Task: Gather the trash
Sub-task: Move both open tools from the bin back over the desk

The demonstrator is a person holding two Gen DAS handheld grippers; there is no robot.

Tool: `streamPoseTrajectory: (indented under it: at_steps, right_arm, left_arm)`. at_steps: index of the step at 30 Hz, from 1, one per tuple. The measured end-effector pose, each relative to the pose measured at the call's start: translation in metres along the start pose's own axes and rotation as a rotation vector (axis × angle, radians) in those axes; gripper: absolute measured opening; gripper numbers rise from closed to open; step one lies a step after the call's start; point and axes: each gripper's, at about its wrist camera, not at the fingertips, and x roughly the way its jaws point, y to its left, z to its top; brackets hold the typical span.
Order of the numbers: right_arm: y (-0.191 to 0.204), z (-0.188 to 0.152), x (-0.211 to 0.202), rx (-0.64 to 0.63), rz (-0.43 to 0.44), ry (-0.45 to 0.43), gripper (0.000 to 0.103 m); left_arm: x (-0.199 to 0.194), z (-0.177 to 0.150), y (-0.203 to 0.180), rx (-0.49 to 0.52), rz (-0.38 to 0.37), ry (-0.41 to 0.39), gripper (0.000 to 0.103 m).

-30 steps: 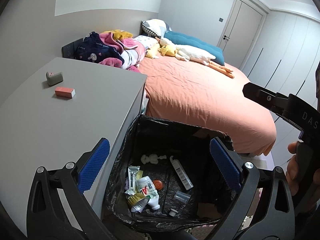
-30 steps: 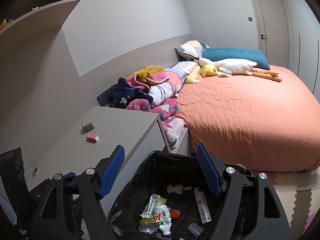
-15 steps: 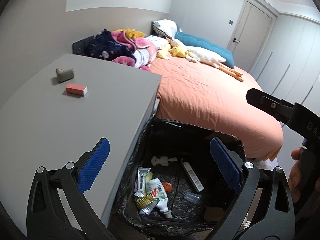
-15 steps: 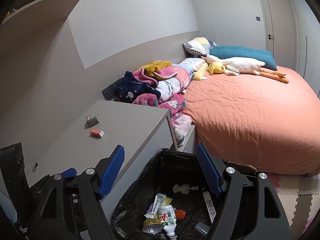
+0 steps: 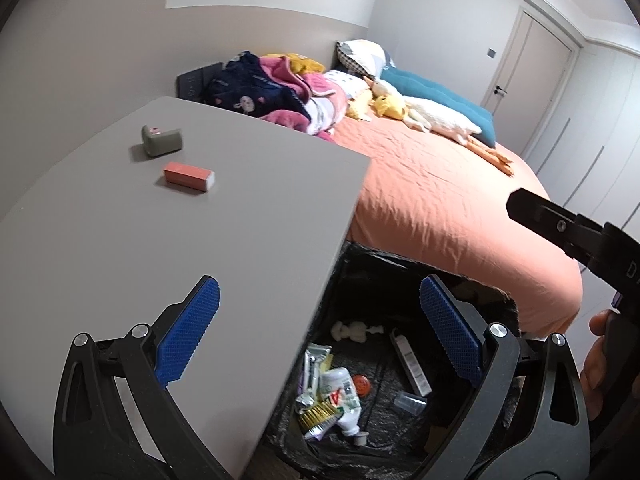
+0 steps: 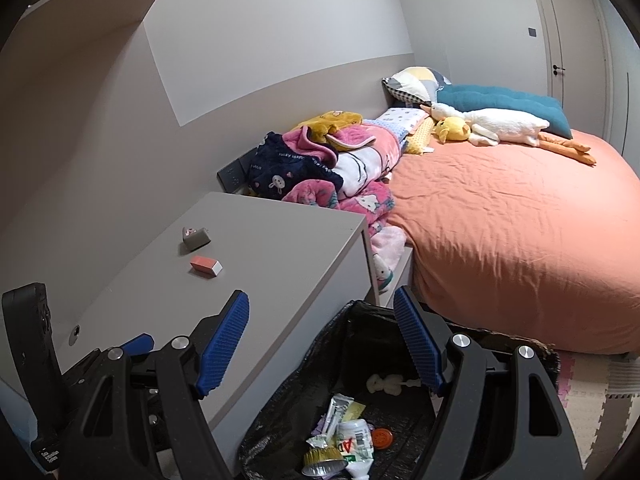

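From my left wrist camera, my left gripper point(image 5: 320, 332) hangs wide open and empty over the desk's point(image 5: 180, 240) front edge and the black-lined trash bin point(image 5: 360, 264); a pink box point(image 5: 189, 176) and grey block point(image 5: 162, 141) lie toward the desk's far left corner. From my right wrist camera, my right gripper point(image 6: 322, 344) gapes empty above the bin, beside the desk's right edge.
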Motion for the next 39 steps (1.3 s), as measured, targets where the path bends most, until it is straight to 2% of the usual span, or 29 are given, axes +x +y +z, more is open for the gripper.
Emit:
streamPoseTrajectory:
  at_steps: [15, 21, 39]
  right_arm:
    - [0.026, 0.017, 0.062, -0.016, 0.029, 0.054, 0.075]
    - [0.036, 0.022, 0.086, -0.014, 0.03, 0.071, 0.075]
    - [0.076, 0.044, 0.177, -0.041, 0.03, 0.139, 0.075]
  left_arm:
    - [0.027, 0.026, 0.052, -0.005, 0.059, -0.006, 0.097]
    - [0.042, 0.033, 0.071, -0.012, 0.059, 0.013, 0.097]
    - [0.105, 0.065, 0.128, -0.018, 0.091, 0.047, 0.097]
